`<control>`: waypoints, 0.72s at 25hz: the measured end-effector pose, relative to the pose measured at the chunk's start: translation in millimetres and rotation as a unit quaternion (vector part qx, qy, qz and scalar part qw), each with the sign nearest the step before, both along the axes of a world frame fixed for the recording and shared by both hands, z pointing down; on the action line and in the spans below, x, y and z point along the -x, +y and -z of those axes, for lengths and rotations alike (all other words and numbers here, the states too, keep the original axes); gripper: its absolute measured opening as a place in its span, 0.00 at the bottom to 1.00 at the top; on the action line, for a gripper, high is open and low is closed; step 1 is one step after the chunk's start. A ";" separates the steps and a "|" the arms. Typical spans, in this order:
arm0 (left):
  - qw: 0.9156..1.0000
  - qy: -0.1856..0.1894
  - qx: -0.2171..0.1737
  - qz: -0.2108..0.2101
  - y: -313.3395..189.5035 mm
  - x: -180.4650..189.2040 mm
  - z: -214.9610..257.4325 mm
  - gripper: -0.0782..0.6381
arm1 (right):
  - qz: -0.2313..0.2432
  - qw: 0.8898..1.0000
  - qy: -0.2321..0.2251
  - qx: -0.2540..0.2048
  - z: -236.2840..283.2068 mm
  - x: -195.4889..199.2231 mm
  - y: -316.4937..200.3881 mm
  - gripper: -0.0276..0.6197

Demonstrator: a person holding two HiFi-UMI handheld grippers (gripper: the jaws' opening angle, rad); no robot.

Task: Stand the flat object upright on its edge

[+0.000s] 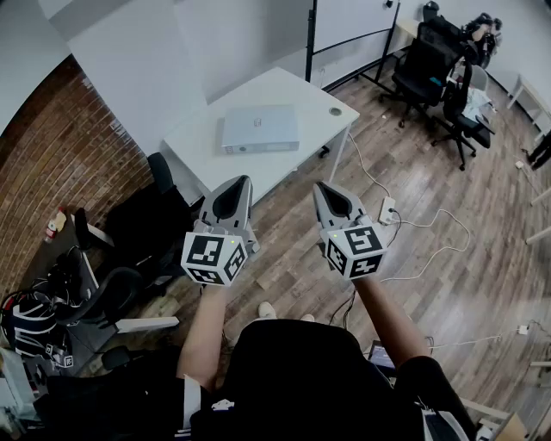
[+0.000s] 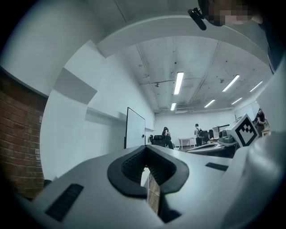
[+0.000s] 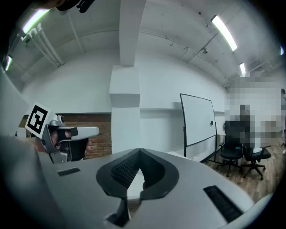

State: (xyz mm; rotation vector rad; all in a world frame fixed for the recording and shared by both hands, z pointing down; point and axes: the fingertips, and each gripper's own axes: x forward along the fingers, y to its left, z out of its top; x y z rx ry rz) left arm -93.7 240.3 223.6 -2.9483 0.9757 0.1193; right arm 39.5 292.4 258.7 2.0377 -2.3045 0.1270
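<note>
While your left gripper [image 1: 236, 183] and right gripper [image 1: 322, 186] are closed, empty | flat object [image 1: 260, 129] lies flat, far table [image 1: 297, 84] | untouched.

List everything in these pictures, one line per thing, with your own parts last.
table: one, white, ahead of both grippers
flat object: one, silver-grey, lying flat on the table
round thing: one, small and pale, near the table's right corner; too small to identify
whiteboard: one, white with a dark frame, beyond the table
office chairs: at least two, black, far right
brick wall: one, red-brown, left
cables: several, white, on the wooden floor to the right
left gripper: one, grey with a marker cube, in the air short of the table, jaws shut, empty
right gripper: one, same colours, beside it, jaws shut, empty
</note>
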 end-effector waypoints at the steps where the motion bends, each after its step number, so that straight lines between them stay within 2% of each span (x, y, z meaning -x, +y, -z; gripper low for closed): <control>1: 1.000 -0.002 -0.001 0.000 0.7 -1.6 -0.5 0.12 | -0.003 1.000 0.000 -0.003 0.8 -2.7 0.6 0.10; 8: 1.000 -0.002 0.005 0.005 2.6 -8.2 -2.8 0.12 | 0.005 1.000 -0.004 -0.011 7.1 -9.3 1.2 0.10; 18: 1.000 -0.008 0.022 0.014 17.2 -15.3 -22.0 0.12 | 0.040 0.999 0.005 0.012 -16.3 -11.7 6.7 0.10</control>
